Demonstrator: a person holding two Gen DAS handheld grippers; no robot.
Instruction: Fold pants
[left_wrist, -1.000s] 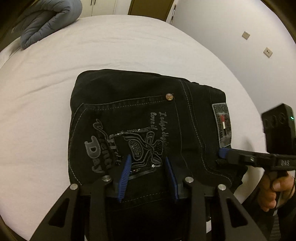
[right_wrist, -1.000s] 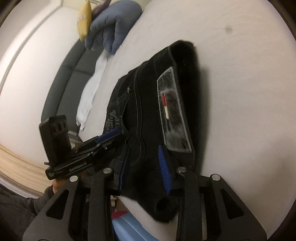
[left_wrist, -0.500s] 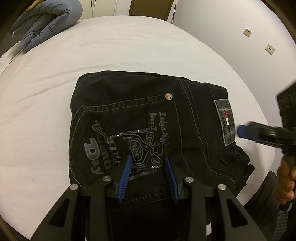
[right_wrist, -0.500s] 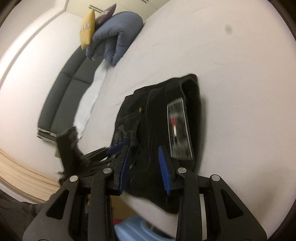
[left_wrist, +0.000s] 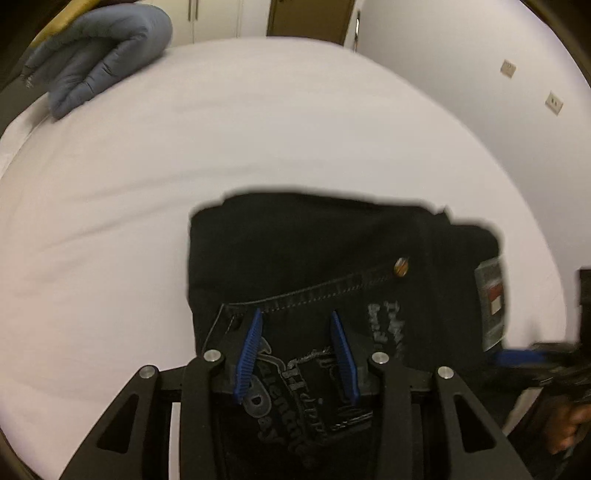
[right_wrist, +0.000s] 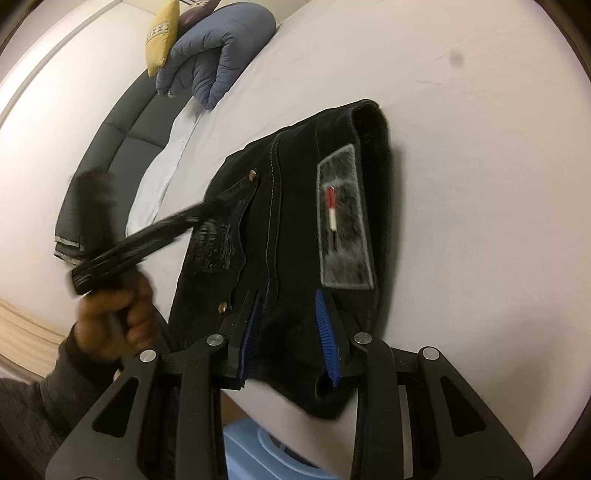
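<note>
Black jeans (left_wrist: 314, 251) lie folded into a compact rectangle on the white bed (left_wrist: 221, 129), back pocket print and grey waist patch facing up. My left gripper (left_wrist: 295, 317) hovers over the printed pocket with its blue pads apart and only flat cloth showing between them. At the right edge of the left wrist view, my right gripper (left_wrist: 517, 357) is a blur beside the waist patch. In the right wrist view the jeans (right_wrist: 295, 192) fill the middle. There my right gripper (right_wrist: 286, 295) stands open over the near waistband edge. The left gripper (right_wrist: 195, 218), blurred, is above the pocket.
A rolled blue duvet (right_wrist: 221, 51) and a yellow pillow (right_wrist: 160, 35) lie at the head of the bed, against a dark padded headboard (right_wrist: 122, 147). A light blue object (right_wrist: 258, 454) sits below the bed's near edge. A wall with sockets (left_wrist: 554, 103) runs along the far side.
In the left wrist view the jeans have slid down and right. In the right wrist view they first shrank, then came near again, and the left gripper swung up over the pocket.
</note>
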